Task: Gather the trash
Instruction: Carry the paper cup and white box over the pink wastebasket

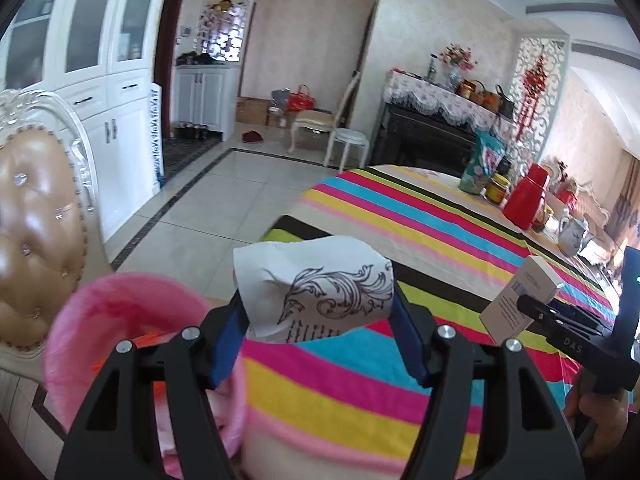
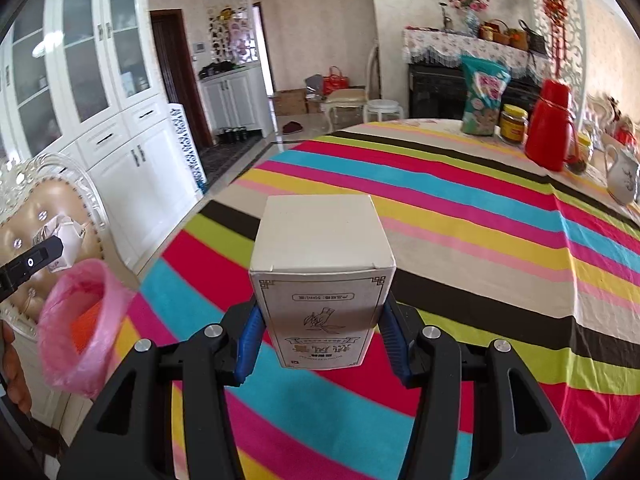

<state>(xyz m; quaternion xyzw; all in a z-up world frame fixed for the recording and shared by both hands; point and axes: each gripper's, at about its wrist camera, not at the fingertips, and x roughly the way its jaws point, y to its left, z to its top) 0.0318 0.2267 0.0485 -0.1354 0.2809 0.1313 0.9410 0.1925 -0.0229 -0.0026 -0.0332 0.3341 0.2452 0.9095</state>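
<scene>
My left gripper (image 1: 318,312) is shut on a crumpled white paper carton (image 1: 316,284) with a black scroll print, held above the table edge beside the pink-lined trash bin (image 1: 132,320). The bin also shows in the right wrist view (image 2: 80,320), with the left gripper and its carton (image 2: 64,240) just above it. My right gripper (image 2: 320,328) is shut on a beige cardboard box (image 2: 320,272) with printed text, held over the striped tablecloth (image 2: 480,220). The box also shows in the left wrist view (image 1: 520,300).
A padded chair (image 1: 32,240) stands behind the bin. On the table's far side stand a snack bag (image 2: 482,96), a yellow-lidded jar (image 2: 514,124), a red thermos (image 2: 550,132) and a white jug (image 2: 620,176). White cabinets (image 2: 100,100) line the left wall.
</scene>
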